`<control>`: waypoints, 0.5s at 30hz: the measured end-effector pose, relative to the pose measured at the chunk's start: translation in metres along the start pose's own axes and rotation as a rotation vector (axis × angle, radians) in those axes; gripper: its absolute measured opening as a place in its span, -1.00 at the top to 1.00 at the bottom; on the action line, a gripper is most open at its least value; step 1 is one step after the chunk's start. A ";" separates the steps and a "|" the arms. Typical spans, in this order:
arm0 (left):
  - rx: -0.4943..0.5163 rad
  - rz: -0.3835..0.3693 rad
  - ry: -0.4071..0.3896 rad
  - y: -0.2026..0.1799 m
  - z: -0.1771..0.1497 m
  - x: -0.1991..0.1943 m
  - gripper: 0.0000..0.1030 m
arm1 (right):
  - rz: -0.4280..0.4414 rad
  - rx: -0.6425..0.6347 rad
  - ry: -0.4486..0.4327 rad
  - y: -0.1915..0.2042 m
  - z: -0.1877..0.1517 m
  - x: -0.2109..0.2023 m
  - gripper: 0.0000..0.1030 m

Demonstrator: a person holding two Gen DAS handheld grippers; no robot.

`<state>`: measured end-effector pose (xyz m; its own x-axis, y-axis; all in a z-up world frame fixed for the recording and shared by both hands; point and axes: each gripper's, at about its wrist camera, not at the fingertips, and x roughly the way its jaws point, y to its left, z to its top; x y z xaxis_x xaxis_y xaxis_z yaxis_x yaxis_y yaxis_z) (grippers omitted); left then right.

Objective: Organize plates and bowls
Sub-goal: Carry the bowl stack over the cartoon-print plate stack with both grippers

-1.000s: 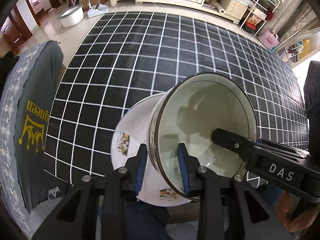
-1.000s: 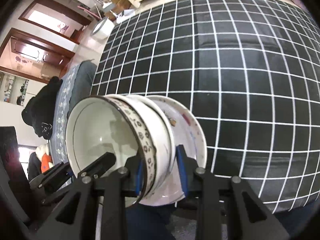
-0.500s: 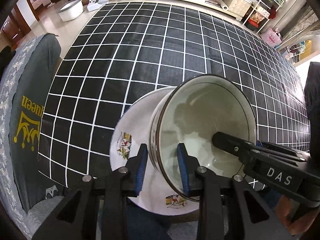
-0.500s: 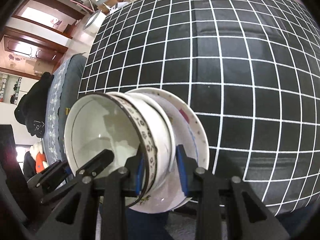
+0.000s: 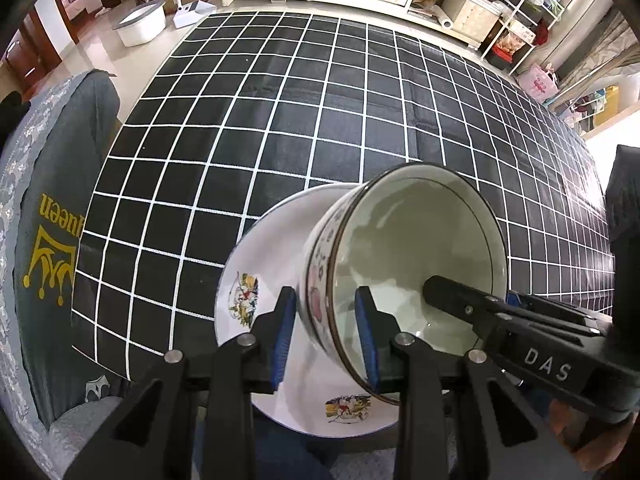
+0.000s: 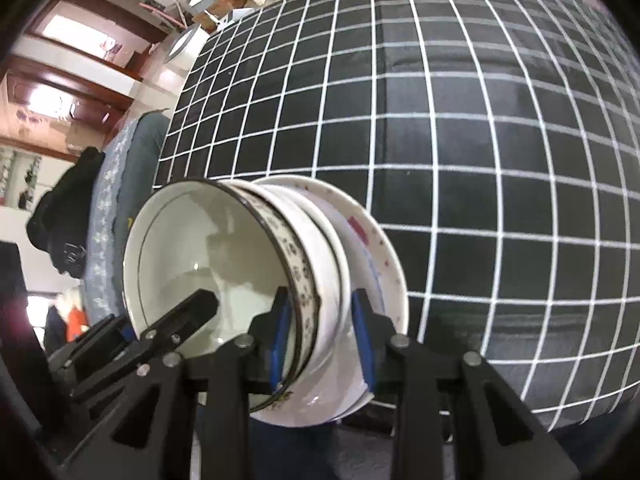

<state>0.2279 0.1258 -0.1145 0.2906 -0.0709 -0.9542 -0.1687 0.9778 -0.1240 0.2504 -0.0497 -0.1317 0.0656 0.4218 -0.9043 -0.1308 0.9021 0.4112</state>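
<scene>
Holding a tilted stack of crockery above the near edge of the black grid-patterned cloth [image 5: 320, 120], both grippers are clamped on it at once. Landmark for all positions: the bowl [image 5: 416, 264].

Far left of the bowl, in the left wrist view: a grey cover with a yellow crown print [image 5: 52, 256], draped beside the cloth's left edge. Just left of the bowl and touching it: the plate [image 5: 256, 276], white with small painted figures, lying against the bowl's underside and tipped with it.

At the bowl's near rim: the left gripper [image 5: 326, 332], its blue pads [image 5: 285, 336] pinching the bowl wall, one pad outside, one inside the cavity. Right of that, reaching into the bowl's mouth from the lower right, is the right gripper [image 5: 496, 316], marked "DAS".

Right wrist view: the bowl [image 6: 208, 264] opens toward the left, with the left gripper [image 6: 176, 328] entering from the lower left. The right gripper [image 6: 322, 336] straddles the stack; one blue pad sits inside the bowl rim, the other on the far side toward the plate [image 6: 376, 256]. There seems to be a second dish nested between bowl and plate, though blur leaves this uncertain. The cloth fills the view beyond and to the right of the bowl.
</scene>
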 end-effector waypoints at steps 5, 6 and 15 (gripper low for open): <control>0.010 -0.006 -0.017 0.001 -0.002 -0.002 0.44 | -0.020 -0.017 -0.019 0.002 0.000 -0.002 0.33; 0.017 -0.004 -0.025 0.000 -0.002 -0.003 0.42 | -0.024 -0.019 -0.024 0.003 -0.001 -0.003 0.33; 0.009 0.024 -0.071 0.013 0.000 -0.015 0.21 | -0.082 -0.065 -0.066 0.011 0.000 -0.007 0.32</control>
<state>0.2214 0.1393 -0.1014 0.3528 -0.0337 -0.9351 -0.1682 0.9808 -0.0988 0.2490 -0.0426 -0.1207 0.1430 0.3538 -0.9243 -0.1865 0.9268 0.3259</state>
